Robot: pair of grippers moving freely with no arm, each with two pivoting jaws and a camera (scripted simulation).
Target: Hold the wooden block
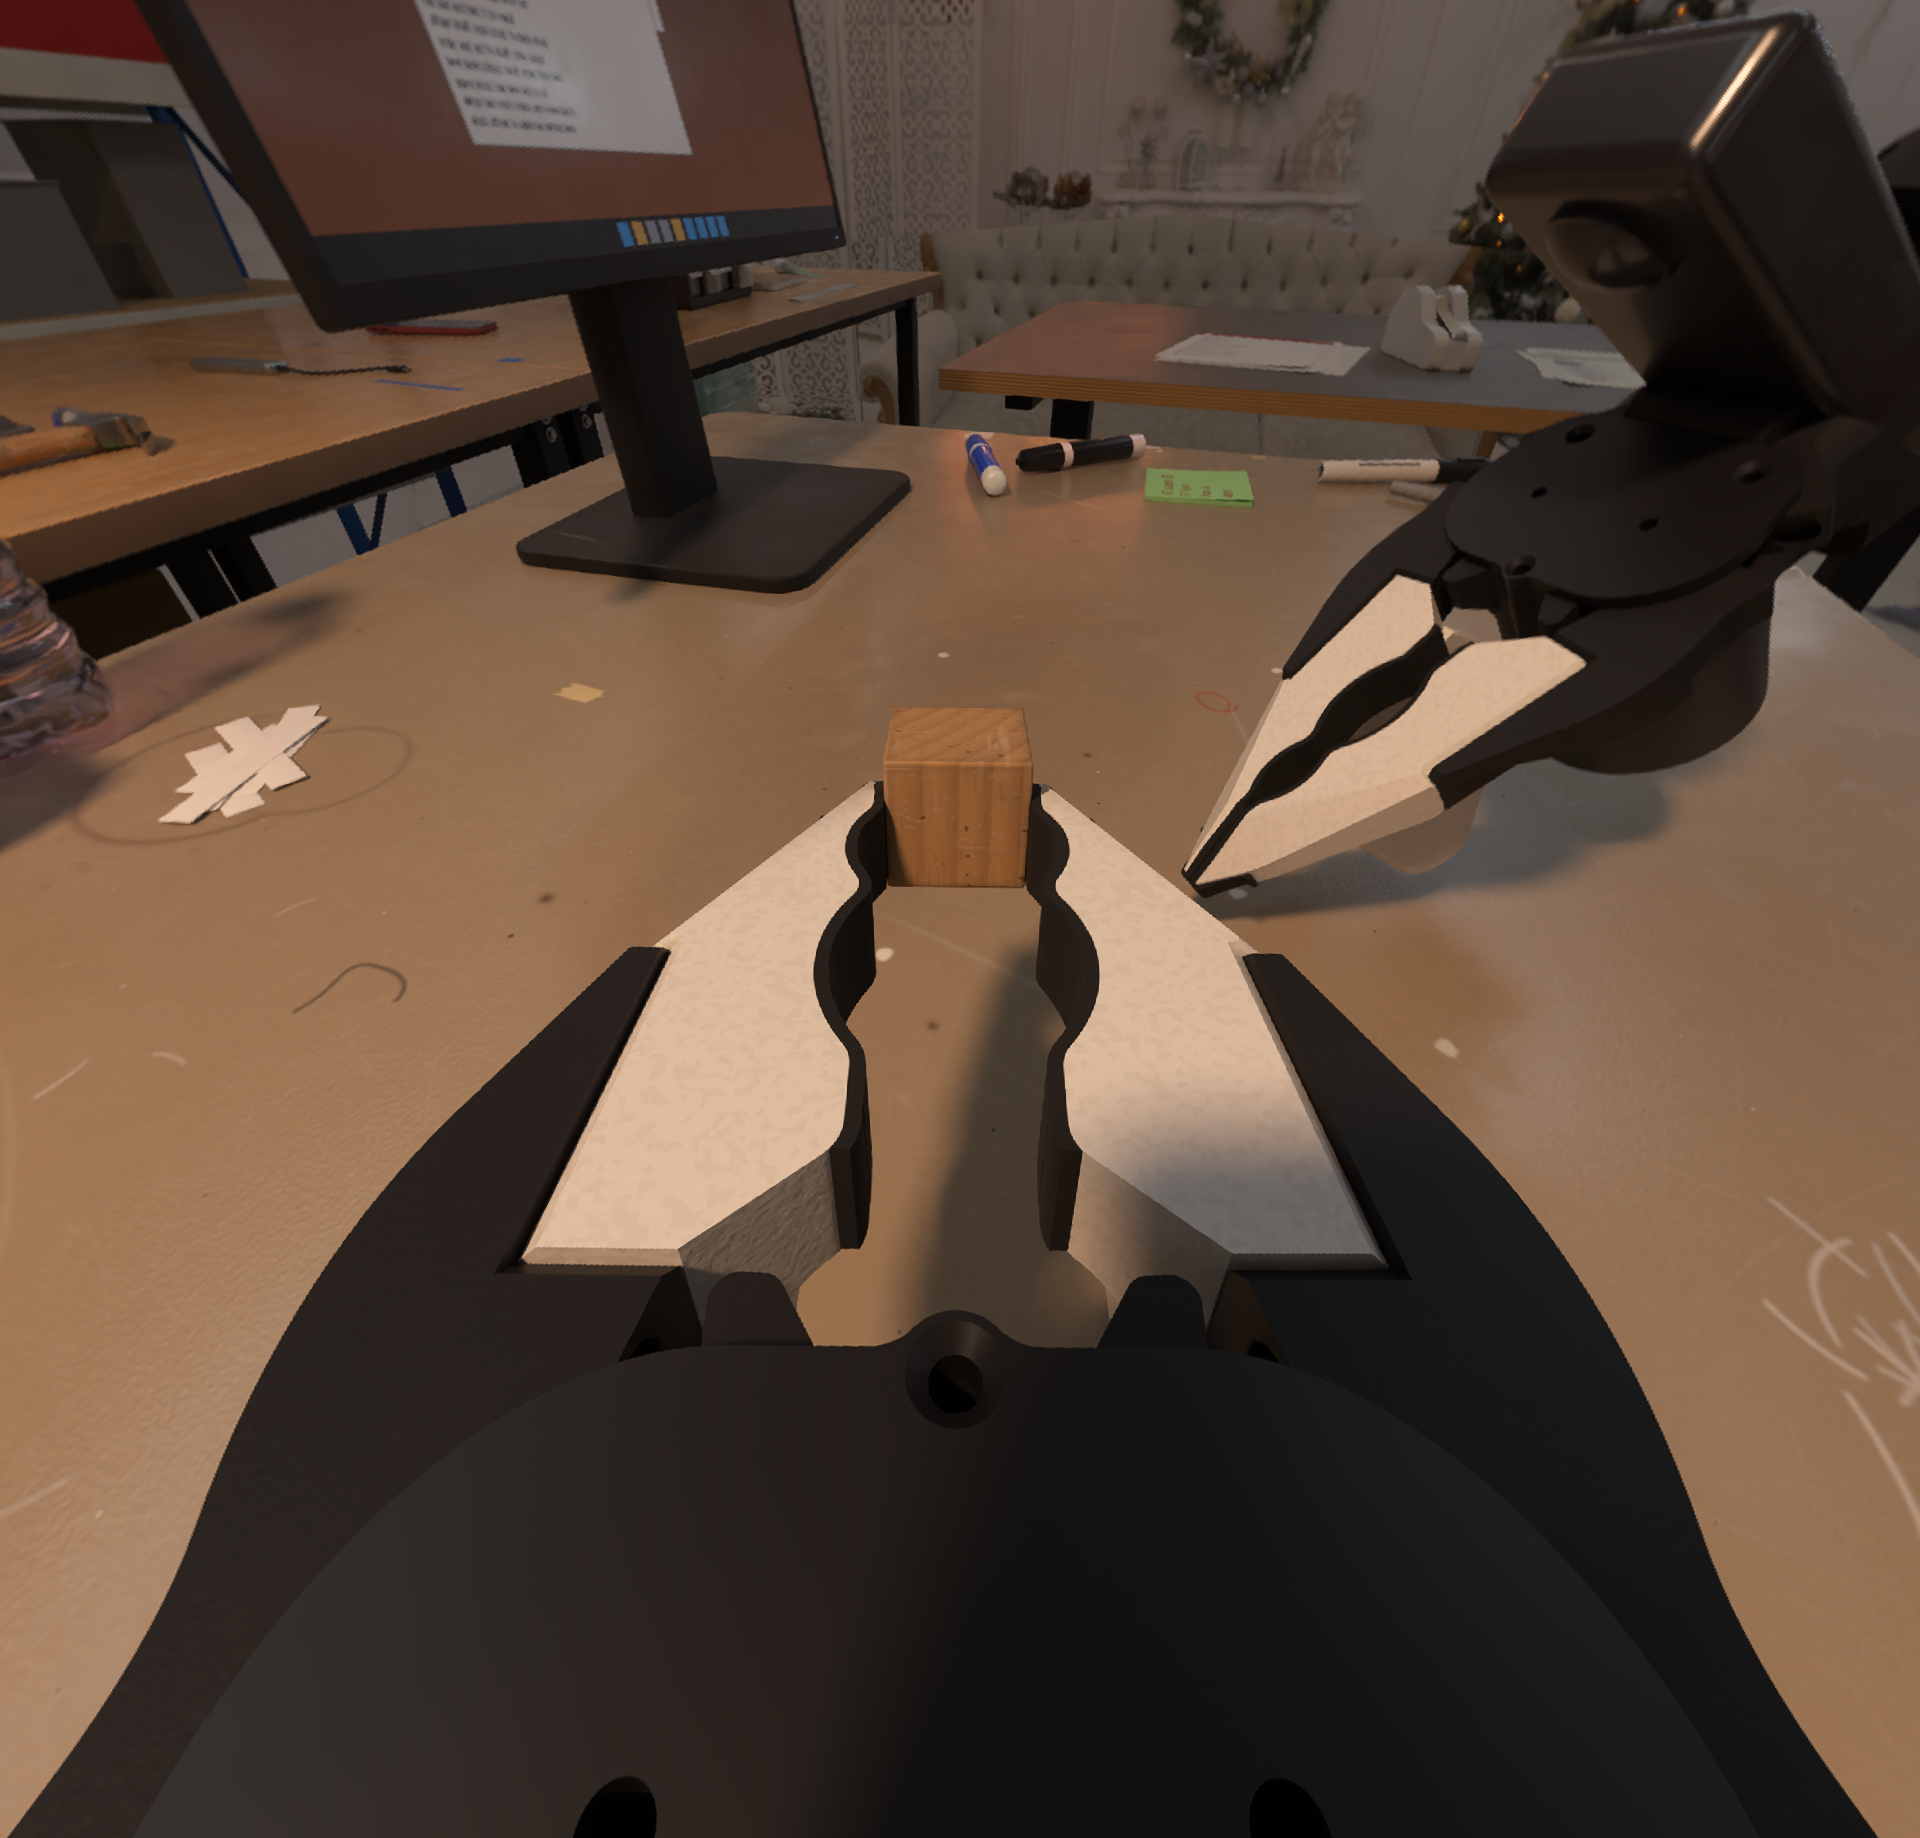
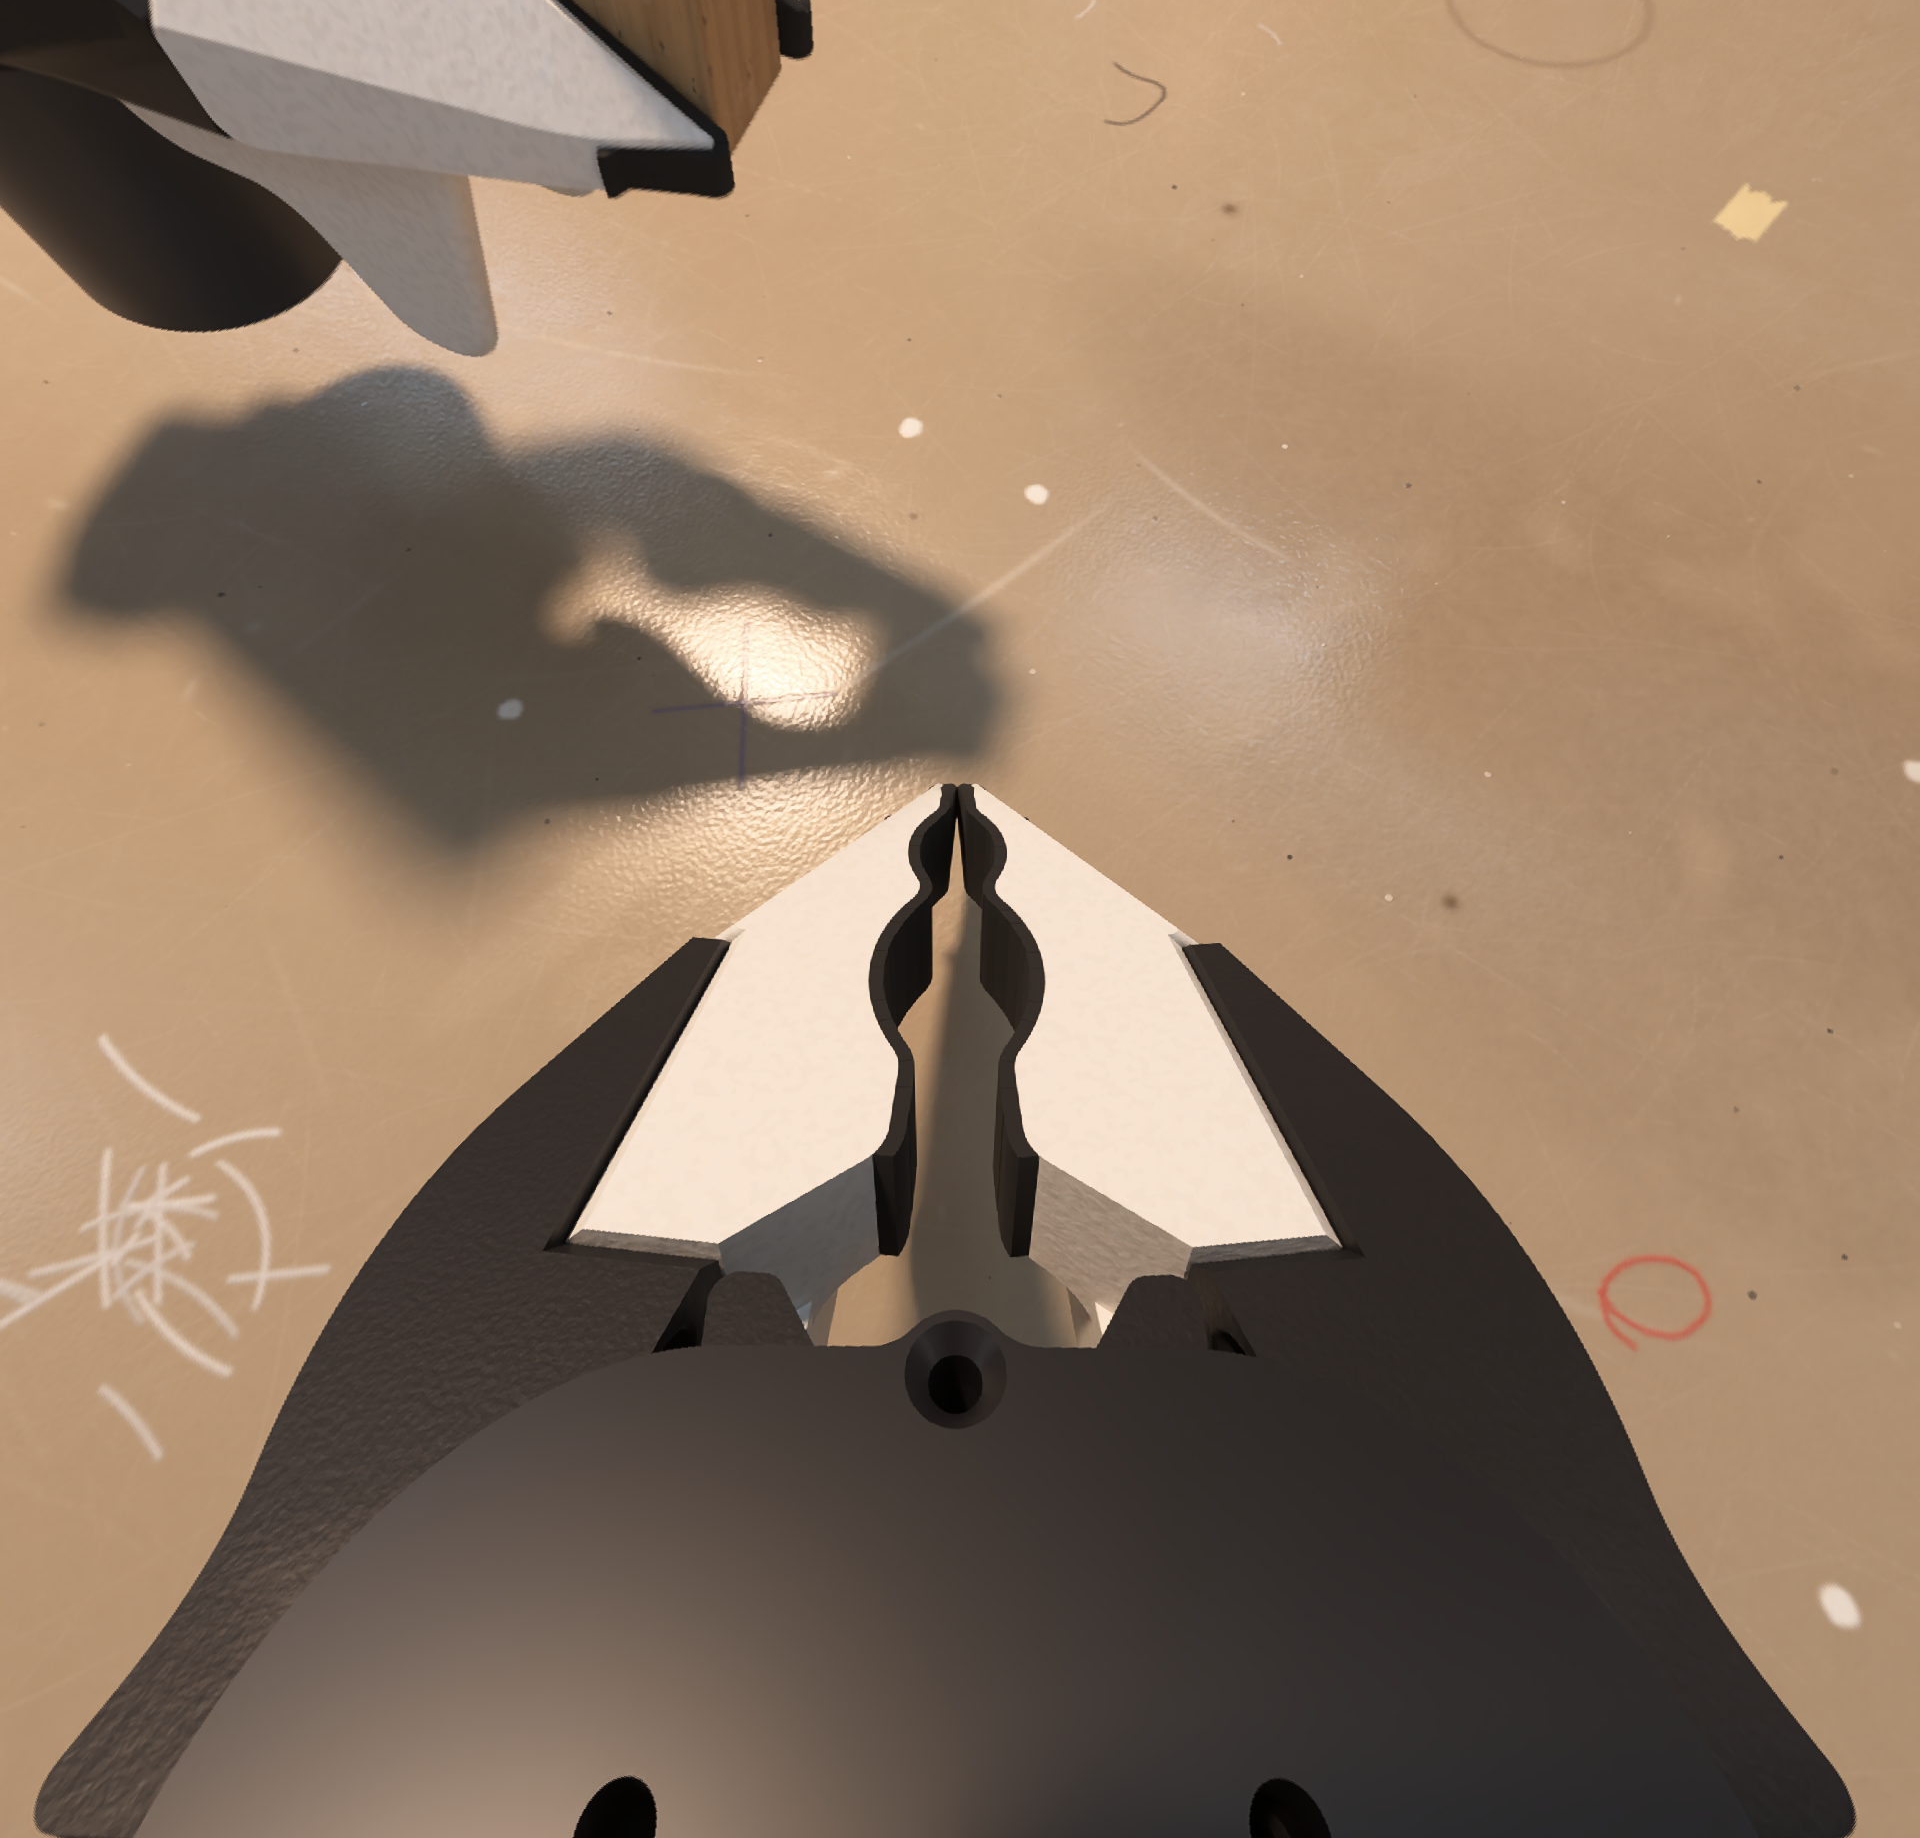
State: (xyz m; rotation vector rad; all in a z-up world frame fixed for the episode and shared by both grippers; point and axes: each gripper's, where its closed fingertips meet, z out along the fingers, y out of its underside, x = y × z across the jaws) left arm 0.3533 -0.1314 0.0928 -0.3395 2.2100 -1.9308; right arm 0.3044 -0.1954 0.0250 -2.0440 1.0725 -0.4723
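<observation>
A light wooden block sits between the fingertips of my left gripper, which is shut on it and holds it above the tan table. In the right wrist view the same block shows at the top left, clamped in the left gripper's white fingers, with its shadow on the table below. My right gripper is shut and empty, its tips touching, hovering over the table. It also shows in the left wrist view, to the right of the block and apart from it.
A black monitor on a stand is at the back left. Markers and a green note pad lie at the back. White paper scraps lie at the left. Other tables stand behind.
</observation>
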